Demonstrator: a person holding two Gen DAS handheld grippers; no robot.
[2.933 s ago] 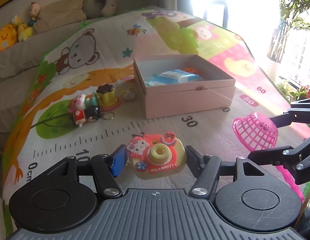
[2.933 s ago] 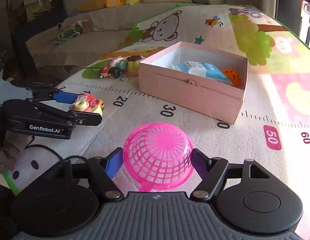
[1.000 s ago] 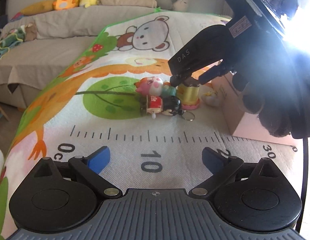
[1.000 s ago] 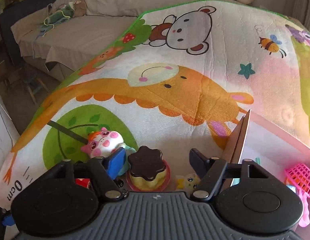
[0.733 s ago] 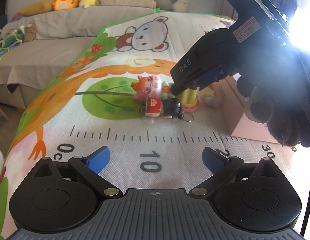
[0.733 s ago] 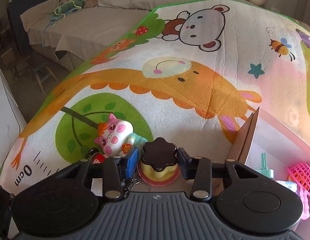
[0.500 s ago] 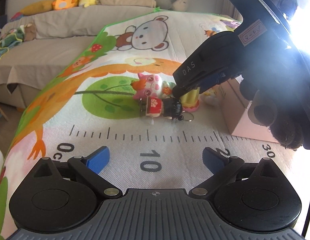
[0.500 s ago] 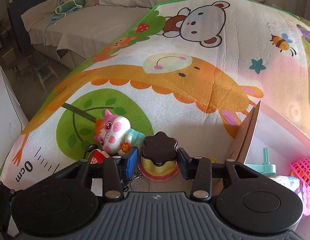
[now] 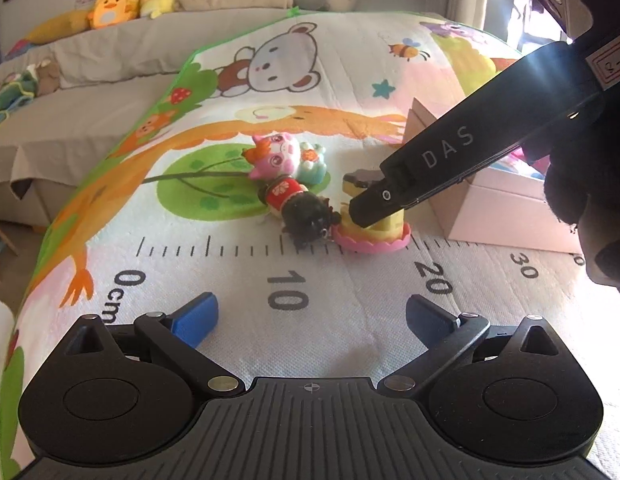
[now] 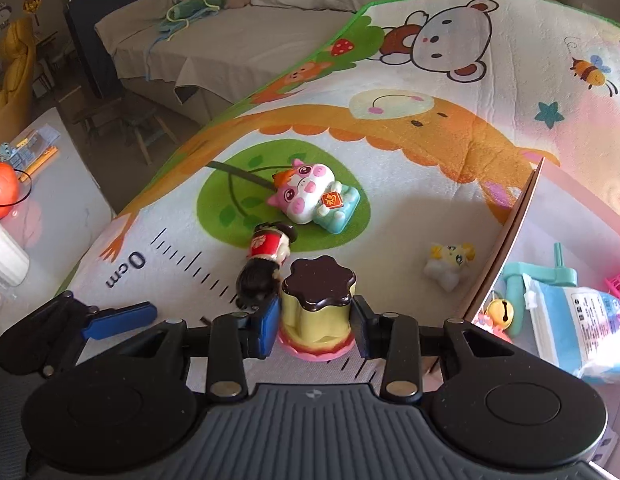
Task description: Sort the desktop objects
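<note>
Gripping the pudding toy by its yellow sides, the right tool has both pads pressed against it, one on each flank, with the brown scalloped top standing upright above them. Whether the pink base has left the mat cannot be told. The toy's axis is vertical, so it should lift straight up without tipping. Touching its left side lies the doll, head toward the toy, so a sideways drag would likely pull the doll along. The box stands just to the right, its near wall between the toy and the things already inside; the move I judge next is up and right over that wall. The left tool hovers wide open and empty near the mat's front edge, well apart from the toys. Farther out, the pig rests on the green patch, and a small yellow figure sits beside the box wall.
</note>
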